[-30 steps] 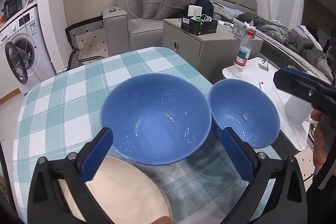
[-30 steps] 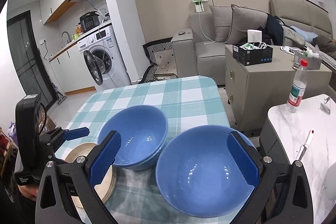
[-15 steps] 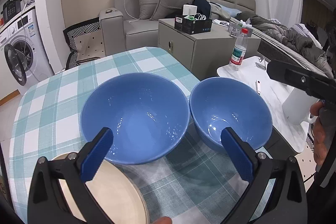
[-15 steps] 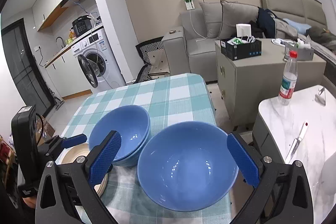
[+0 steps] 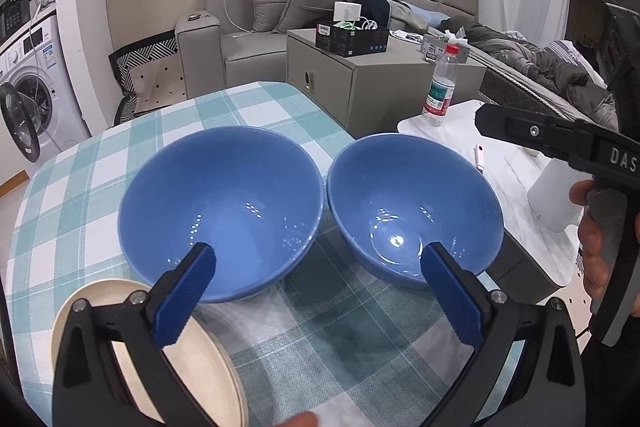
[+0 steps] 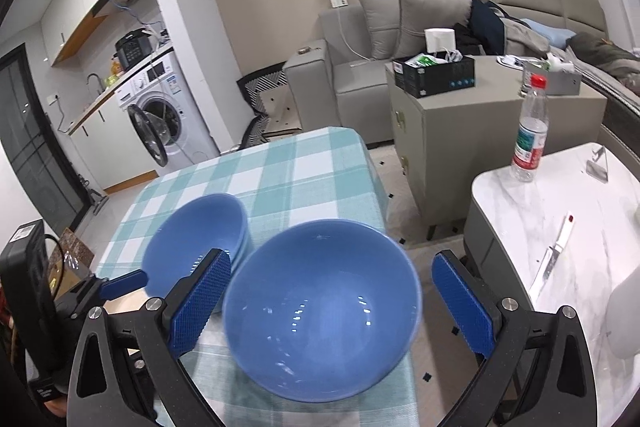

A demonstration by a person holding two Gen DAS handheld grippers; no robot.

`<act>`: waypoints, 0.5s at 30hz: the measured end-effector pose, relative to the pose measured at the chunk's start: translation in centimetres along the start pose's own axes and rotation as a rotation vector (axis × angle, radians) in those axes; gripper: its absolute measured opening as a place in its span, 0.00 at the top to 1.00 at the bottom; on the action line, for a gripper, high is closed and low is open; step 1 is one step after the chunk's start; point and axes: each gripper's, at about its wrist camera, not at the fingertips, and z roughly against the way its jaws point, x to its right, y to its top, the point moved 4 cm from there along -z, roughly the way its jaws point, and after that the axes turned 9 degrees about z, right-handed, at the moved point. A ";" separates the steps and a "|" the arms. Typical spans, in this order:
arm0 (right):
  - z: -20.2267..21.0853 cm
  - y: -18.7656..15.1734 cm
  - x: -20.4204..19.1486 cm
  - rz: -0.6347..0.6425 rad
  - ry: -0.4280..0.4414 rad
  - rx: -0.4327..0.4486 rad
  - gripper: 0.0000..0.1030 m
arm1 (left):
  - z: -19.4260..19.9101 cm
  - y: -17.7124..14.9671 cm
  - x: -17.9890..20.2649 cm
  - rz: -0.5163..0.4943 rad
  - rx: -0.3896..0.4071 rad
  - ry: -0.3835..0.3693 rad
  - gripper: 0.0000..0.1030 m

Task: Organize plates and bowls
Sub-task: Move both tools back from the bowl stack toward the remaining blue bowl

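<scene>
Left wrist view: left gripper [image 5: 318, 301] gapes wide, empty, above two blue bowls — left bowl [image 5: 220, 203], right bowl [image 5: 414, 203] — almost touching on the checked tablecloth [image 5: 340, 327]. Right gripper [image 6: 330, 301] wide open too, holding nothing — hovering over the right bowl.

Home: sofa [image 6: 360, 67], washing machine [image 6: 160, 115], dining table [image 6: 280, 167].

I see two plain blue bowls [image 5: 220, 203] [image 5: 414, 203] on a teal-and-white checked worktop [image 5: 256, 111]; a cream plate [image 5: 200, 359]; my claws [image 5: 316, 291] [image 6: 326, 301], black with blue ribbed pads [image 5: 184, 299]; a red-capped bottle [image 6: 530, 135]; a white marble table [image 6: 560, 187].
</scene>
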 end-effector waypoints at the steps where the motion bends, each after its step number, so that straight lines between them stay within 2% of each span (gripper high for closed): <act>1: -0.1 -0.1 0.4 -0.009 -0.004 -0.003 0.01 | -0.1 0.0 0.1 0.001 -0.007 -0.019 0.00; 7: -0.2 -0.9 2.3 -0.015 -0.034 -0.017 0.01 | -0.1 -0.8 1.0 0.009 -0.023 -0.072 0.01; 15: -0.6 -1.7 4.0 -0.022 -0.045 -0.031 0.01 | -0.5 -1.5 2.4 -0.001 -0.047 -0.073 0.06</act>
